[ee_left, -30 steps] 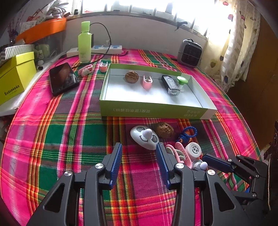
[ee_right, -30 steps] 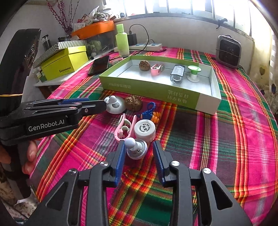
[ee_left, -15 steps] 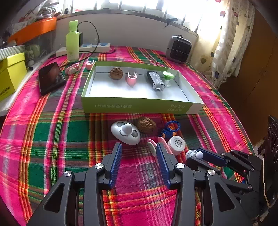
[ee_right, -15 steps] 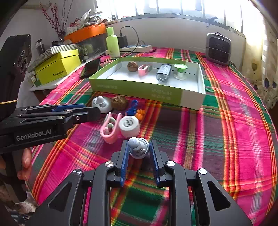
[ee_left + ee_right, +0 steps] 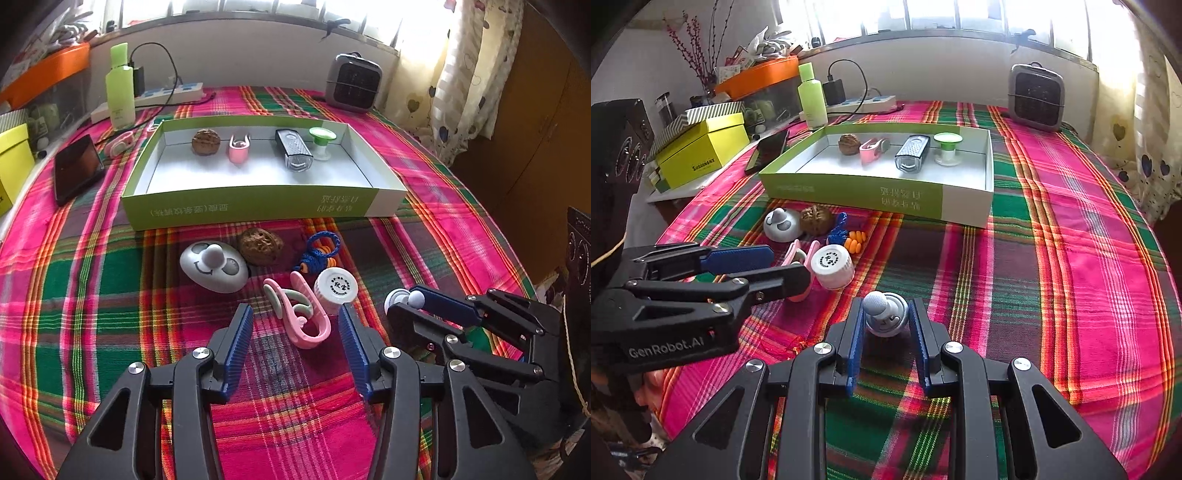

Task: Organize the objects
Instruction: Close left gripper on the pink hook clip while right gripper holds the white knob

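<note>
Pink clip [image 5: 301, 314] lies lower centre, between the left gripper's [image 5: 295, 332] open, just-widened jaws; right gripper [image 5: 886, 325] clamps a small white knob toy [image 5: 886, 317].

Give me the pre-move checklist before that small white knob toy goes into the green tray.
1. Right gripper shut on the small white knob toy: ok, both pads press its sides.
2. Toy lifted off the tablecloth: cannot tell.
3. Free floor in the green tray in front of the walnut, pink clip, grater and green spool: ok.
4. Left gripper out of the way: ok, beside the toy; its jaws, just opening, straddle the pink clip on the cloth without pressing it.
5. Path to the tray: not ok, white bottle cap close by.
</note>
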Demonstrator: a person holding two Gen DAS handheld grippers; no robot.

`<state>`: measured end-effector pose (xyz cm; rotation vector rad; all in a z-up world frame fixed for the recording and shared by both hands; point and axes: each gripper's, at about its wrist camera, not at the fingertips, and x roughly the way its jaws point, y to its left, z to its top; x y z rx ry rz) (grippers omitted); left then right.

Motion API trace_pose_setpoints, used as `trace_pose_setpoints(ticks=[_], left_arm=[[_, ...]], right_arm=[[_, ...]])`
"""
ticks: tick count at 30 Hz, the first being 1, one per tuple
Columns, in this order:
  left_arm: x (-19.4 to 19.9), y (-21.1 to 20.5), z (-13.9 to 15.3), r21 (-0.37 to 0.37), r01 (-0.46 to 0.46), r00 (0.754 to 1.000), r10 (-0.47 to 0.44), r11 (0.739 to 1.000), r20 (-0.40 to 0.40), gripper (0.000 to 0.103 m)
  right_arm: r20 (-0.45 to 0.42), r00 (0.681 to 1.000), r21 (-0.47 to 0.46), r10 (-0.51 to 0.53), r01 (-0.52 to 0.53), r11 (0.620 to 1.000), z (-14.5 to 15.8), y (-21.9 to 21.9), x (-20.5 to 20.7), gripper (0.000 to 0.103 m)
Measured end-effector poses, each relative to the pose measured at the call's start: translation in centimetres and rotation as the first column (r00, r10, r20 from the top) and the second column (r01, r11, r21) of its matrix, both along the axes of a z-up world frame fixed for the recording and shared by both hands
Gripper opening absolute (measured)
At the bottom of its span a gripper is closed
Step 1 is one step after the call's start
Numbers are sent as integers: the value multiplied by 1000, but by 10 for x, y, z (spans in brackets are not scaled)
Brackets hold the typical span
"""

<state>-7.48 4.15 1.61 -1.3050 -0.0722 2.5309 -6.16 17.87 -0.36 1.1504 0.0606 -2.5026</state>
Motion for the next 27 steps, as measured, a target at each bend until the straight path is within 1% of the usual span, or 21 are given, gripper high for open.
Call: trace_pose_setpoints(ticks=[4, 16, 22, 27], left_arm=[[-2, 2, -5, -22, -4, 1000, 4, 1000, 19, 47], [-3, -11, -6, -43, -29, 1000, 29, 999, 4, 47], [-9, -5, -7, -78, -30, 999, 28, 996, -15, 47], [-15, -4, -7, -72, -33, 999, 32, 997, -17, 47]], right_arm=[[3, 1000, -4, 4, -4, 1000, 0, 1, -1, 25], [7, 1000, -13, 7, -7, 1000, 0, 1, -1, 25], [10, 1000, -19, 4, -4, 1000, -1, 3, -1, 25], [12, 1000, -20, 3, -2, 1000, -1, 3, -2, 25]])
